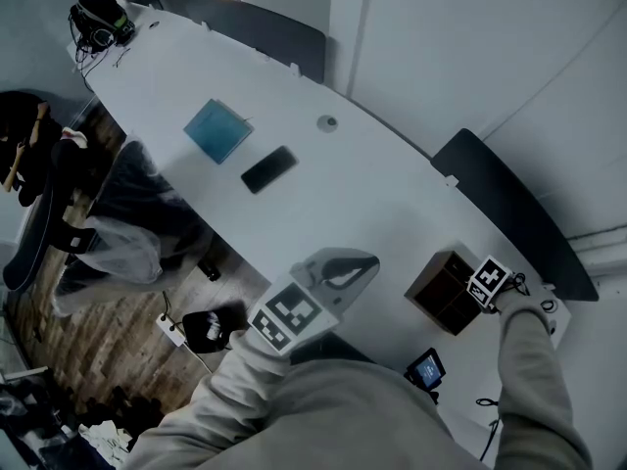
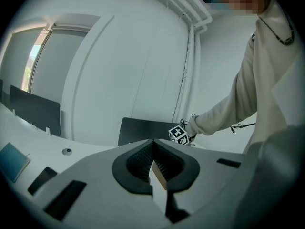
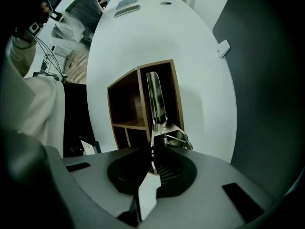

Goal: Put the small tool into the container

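Note:
A small wooden container (image 1: 443, 289) with open compartments stands on the white table (image 1: 372, 199) near its right end. In the right gripper view my right gripper (image 3: 153, 146) is shut on a small shiny metal tool (image 3: 157, 104). The tool's long blade reaches into the tall right compartment of the container (image 3: 125, 99). The head view shows this gripper's marker cube (image 1: 490, 281) right at the container's far right edge. My left gripper (image 1: 364, 261) hovers over the table to the left of the container, jaws together and holding nothing. Its own view shows the left gripper (image 2: 153, 152) pointing toward the right gripper's cube (image 2: 179, 135).
Farther up the table lie a blue pad (image 1: 217, 130), a black phone (image 1: 268, 168) and a round cable grommet (image 1: 327, 122). Dark chairs (image 1: 509, 213) line the table's far side. Headphones (image 1: 98, 23) sit at the far end. A small lit screen (image 1: 426, 368) sits below the table edge.

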Demonstrator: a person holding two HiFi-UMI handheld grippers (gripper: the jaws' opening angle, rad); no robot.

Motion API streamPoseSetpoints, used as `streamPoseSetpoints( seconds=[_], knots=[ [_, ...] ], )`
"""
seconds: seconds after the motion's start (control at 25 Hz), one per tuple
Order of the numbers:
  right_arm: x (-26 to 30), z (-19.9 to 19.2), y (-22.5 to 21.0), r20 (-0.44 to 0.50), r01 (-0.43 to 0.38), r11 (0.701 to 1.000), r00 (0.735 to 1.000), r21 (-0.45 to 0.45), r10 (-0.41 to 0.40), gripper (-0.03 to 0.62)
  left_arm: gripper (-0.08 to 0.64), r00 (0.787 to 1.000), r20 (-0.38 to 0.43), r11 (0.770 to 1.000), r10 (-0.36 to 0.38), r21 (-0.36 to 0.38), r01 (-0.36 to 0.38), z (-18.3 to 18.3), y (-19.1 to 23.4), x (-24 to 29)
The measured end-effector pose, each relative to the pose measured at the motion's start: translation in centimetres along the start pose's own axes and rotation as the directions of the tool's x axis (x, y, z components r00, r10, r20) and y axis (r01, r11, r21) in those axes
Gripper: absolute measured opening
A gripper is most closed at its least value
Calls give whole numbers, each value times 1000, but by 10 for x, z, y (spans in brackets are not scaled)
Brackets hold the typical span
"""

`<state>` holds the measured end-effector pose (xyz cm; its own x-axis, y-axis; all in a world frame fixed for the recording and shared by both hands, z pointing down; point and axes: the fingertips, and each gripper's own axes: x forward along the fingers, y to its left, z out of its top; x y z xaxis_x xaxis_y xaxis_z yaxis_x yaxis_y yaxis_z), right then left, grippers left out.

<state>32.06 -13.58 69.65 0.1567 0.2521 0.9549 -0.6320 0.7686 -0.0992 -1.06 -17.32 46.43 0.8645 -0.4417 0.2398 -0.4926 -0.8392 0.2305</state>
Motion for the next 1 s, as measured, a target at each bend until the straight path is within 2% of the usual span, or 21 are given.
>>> streamPoseSetpoints(
  seconds=[0.32, 0.48, 0.6, 0.68, 0.8, 1.0],
  knots=[
    [-1, -1, -1, 96, -49, 997, 994, 67, 42, 25, 2, 998, -11, 998, -62, -10, 62, -3, -16, 5],
    [-3, -1, -5, 148, -50, 994, 988, 94, 36, 26, 2, 997, -14, 997, -73, -20, 73, -5, -18, 3],
    [-4, -2, -8, 177, -37, 994, 984, 105, 18, 93, 2, 997, 1, 997, -77, -30, 77, -1, -16, 3],
    [-6, 0, -3, 208, -68, 991, 977, 113, 44, 140, 2, 997, -1, 997, -79, -25, 79, 0, -14, 4],
    [-10, 3, 2, 253, -105, 987, 965, 123, 71, 150, 2, 994, -2, 994, -105, -22, 105, -1, -17, 5],
    [-19, 5, 4, 314, -122, 982, 947, 145, 71, 167, 2, 994, -1, 993, -111, -28, 111, -1, -16, 8]
  ],
)
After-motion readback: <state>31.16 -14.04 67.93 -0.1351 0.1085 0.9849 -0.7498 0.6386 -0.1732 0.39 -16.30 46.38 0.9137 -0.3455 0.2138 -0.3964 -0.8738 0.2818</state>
